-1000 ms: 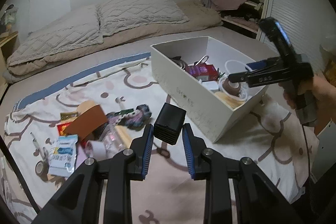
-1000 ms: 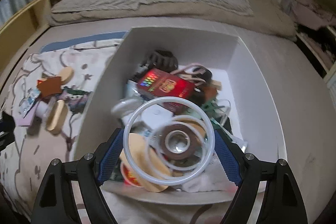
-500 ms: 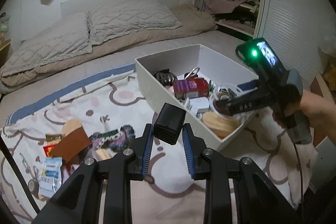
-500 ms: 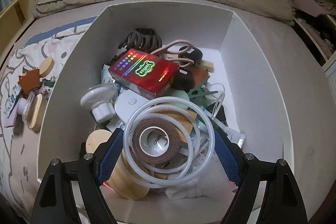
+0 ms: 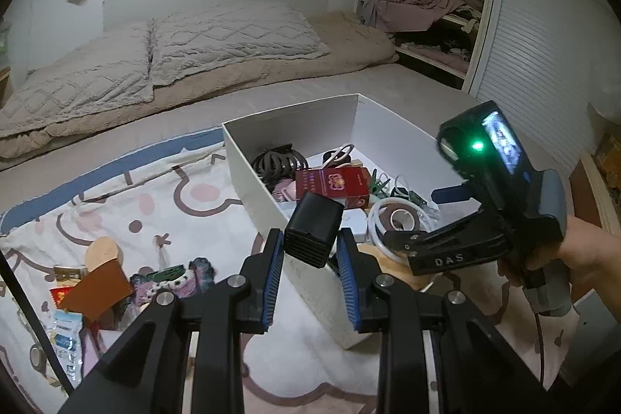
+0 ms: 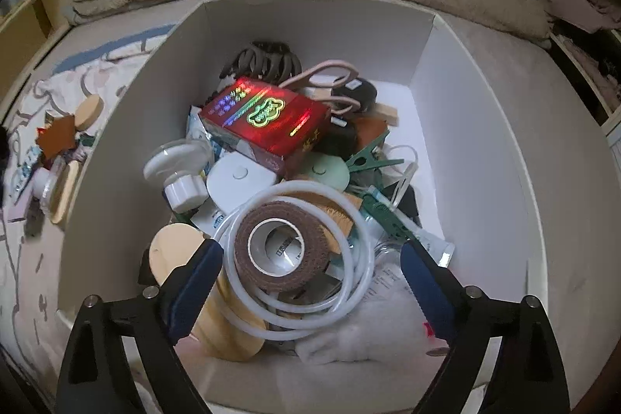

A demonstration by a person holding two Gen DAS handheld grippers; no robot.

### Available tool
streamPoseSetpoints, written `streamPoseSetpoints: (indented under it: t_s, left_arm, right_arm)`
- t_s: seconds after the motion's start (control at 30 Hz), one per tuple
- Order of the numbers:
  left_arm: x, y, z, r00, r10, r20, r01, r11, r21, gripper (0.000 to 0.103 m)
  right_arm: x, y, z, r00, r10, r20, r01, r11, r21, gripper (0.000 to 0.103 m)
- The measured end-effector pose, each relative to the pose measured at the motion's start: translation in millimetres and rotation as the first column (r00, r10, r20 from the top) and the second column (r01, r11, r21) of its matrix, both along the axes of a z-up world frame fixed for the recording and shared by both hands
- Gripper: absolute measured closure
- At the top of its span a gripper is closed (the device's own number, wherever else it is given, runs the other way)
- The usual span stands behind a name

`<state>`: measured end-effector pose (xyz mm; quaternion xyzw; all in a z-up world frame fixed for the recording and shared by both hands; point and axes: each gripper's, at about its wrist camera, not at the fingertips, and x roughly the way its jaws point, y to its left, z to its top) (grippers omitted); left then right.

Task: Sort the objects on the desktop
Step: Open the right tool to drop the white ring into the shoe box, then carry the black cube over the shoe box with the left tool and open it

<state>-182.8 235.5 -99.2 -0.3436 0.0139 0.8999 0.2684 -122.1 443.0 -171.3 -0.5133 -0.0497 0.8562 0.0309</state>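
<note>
Since a second ago the right claw (image 6: 310,262) has sunk toward the heap in the white box (image 6: 481,127) and its jaws have just been opening; the white tubing ring (image 6: 355,258) with the brown tape roll (image 6: 281,249) inside it lies between the blue pads, which no longer press on it, so that drop looks done. Meanwhile the left claw (image 5: 310,268) has carried its load across the bed from the loose pile at its 8 o'clock toward the box, whose near wall (image 5: 310,282) now stands right under the fingertips. That claw is clamped tight on a small black block (image 5: 313,233), ribbed on its near face, held upright between the pads. In the left wrist view the right claw (image 5: 403,220) hangs over the box's near corner at 3 o'clock. Sorting is at the delivery step for the block. Next, I judge, the right claw should lift clear, then the left should pass over the wall, lower above the red carton (image 5: 333,187) at 12 o'clock, and let go.
</note>
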Motion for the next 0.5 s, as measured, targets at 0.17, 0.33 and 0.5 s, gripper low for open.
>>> streamPoseSetpoints:
  t_s: [0.17,0.33,0.5]
  left_arm:
    - [-7.0,17.6,-1.7,1.000,-0.008,0.011,0.008,1.000,-0.001,0.075]
    - [-18.5,41.4,-7.9,0.999,-0.018,0.040,0.018,1.000,0.002,0.075]
    - [-26.6,63.9,-17.6,0.997,-0.030,0.067,0.031,0.999,-0.010,0.075]
  right_arm:
    - [10.6,16.4,20.2,0.997,-0.041,-0.065,0.035,0.996,-0.081,0.010]
    - [22.5,29.1,40.5,0.990,-0.064,-0.126,0.046,0.989,-0.138,0.010]
    - [33.4,38.8,50.2,0.984,-0.066,-0.163,0.039,0.985,-0.165,0.010]
